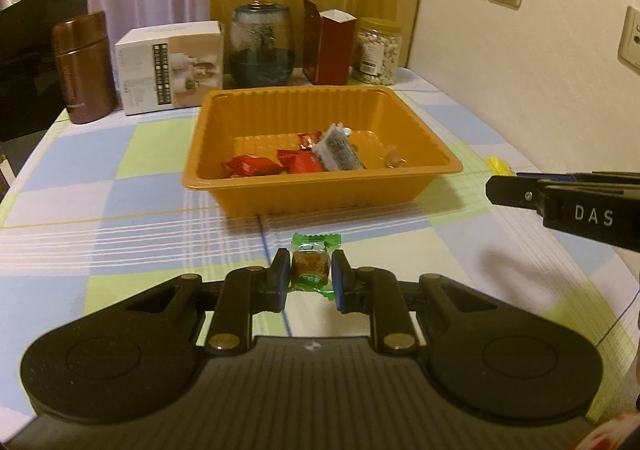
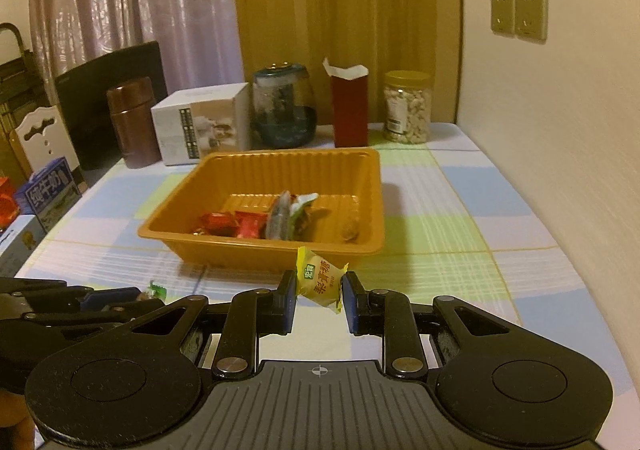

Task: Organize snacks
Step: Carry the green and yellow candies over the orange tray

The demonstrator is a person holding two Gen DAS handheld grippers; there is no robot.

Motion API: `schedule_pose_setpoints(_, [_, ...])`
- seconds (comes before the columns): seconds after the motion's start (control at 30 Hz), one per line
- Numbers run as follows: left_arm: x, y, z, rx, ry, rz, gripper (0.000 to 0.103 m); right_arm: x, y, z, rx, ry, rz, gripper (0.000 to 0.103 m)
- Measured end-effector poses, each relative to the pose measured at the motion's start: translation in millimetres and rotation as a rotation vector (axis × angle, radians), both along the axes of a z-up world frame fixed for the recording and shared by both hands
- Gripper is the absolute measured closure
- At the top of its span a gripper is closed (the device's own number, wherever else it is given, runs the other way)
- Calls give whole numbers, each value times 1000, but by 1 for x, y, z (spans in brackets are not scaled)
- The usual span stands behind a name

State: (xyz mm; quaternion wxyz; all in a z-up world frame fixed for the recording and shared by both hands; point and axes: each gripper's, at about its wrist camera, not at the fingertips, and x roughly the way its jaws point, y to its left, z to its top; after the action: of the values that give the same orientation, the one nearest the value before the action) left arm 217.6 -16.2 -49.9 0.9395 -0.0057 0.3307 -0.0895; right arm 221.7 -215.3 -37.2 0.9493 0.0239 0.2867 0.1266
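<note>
Left tool (image 1: 310, 276) on green candy (image 1: 311, 268); "DAS" on right tool (image 1: 520, 186).

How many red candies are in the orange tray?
3 red candies show: one front-left, one in the middle, one behind it, all in the orange tray. The grey packet may hide more.

Both wrist cameras sit low over the checked table (image 1: 120, 186), looking forward along their own jaws toward the curtained back wall. The left view faces the orange tray (image 1: 320, 186) nearly head-on and close; the right view stands a little further back and to the tray's (image 2: 260, 242) right, seeing it at an angle. Both share the tray, the white box (image 1: 170, 66), the glass jar (image 2: 284, 106) and the nut jar (image 1: 378, 50). Each catches the other tool at its edge.
</note>
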Motion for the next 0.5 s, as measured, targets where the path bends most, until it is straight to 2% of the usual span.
schedule_pose_setpoints(0.5, [-3, 24, 22, 1, -46, 33, 84, -3, 26, 9, 3, -21, 44, 78])
